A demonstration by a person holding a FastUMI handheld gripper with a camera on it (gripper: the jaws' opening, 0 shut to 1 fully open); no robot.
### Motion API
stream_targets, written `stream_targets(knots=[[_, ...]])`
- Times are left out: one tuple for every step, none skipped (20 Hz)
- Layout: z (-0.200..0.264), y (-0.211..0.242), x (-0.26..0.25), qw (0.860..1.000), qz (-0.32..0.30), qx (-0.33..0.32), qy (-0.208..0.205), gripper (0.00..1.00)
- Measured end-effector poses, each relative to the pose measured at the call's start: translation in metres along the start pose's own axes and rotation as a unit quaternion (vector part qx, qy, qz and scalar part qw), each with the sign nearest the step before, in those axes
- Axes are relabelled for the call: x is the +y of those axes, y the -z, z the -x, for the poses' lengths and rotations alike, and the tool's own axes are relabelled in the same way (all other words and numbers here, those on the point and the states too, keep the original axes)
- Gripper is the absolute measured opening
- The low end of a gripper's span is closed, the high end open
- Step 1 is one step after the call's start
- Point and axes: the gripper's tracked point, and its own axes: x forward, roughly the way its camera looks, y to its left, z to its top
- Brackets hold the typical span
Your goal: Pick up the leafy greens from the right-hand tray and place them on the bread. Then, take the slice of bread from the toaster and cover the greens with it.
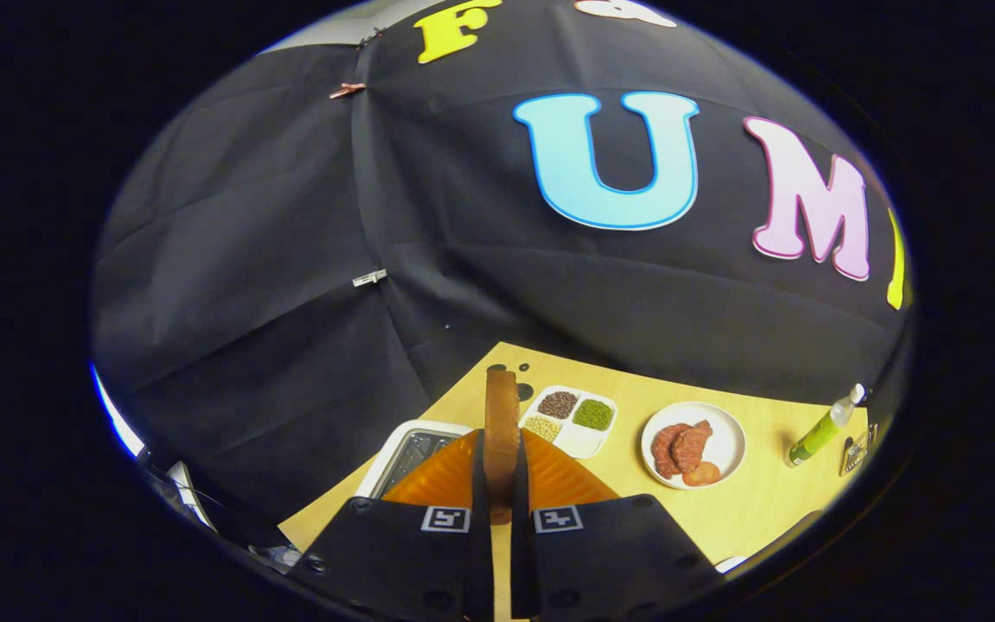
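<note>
fingers (522,484) first: both press flat on the bread slice (502,432), which stands on edge between them and rises just past their tips, so our gripper (502,510) is clamped on the bread. we judge the step in hand to be carrying this slice over to cover the greens.

ahead at twelve o'clock the slice hides part of the table (765,510). at eleven o'clock, just beside the fingers, sits a shiny-bottomed tray (415,449). at one o'clock lies a divided dish (573,419) with dark, green and pale grains, one section bare. further round, at two o'clock, a white plate (726,436) carries reddish meat slices. near three o'clock, well apart, a green bottle (826,428) stands close to the table's far corner.

we cannot see the greens or the lower bread from here; they may lie under the gripper, so we cannot tell where the slice must go.

to do this well, we first tip the gripper down until the target comes into sight. we keep the squeeze steady, since a slice held on edge can pivot or crumble. we turn it flat before lowering, line its edges up with the bread beneath, and let go only once it rests on the greens. we stay clear of the dish and plate on the way.
</note>
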Motion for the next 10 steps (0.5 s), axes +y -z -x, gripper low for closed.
stream_targets(knots=[[0.005,0.007,-0.009,1.000,-0.007,0.005,0.002,0.12],[0.011,0.016,-0.017,1.000,-0.014,0.011,0.003,0.12],[0.015,0.027,-0.027,1.000,-0.019,0.018,0.007,0.12],[0.019,0.038,-0.036,0.999,-0.024,0.026,0.010,0.12],[0.022,0.051,-0.044,0.999,-0.030,0.034,0.015,0.12],[0.025,0.063,-0.050,0.998,-0.035,0.043,0.017,0.12],[0.028,0.077,-0.055,0.997,-0.043,0.054,0.018,0.12],[0.030,0.090,-0.060,0.996,-0.055,0.065,0.016,0.12],[0.031,0.101,-0.064,0.995,-0.066,0.073,0.014,0.12],[0.033,0.111,-0.069,0.994,-0.075,0.080,0.014,0.12]])
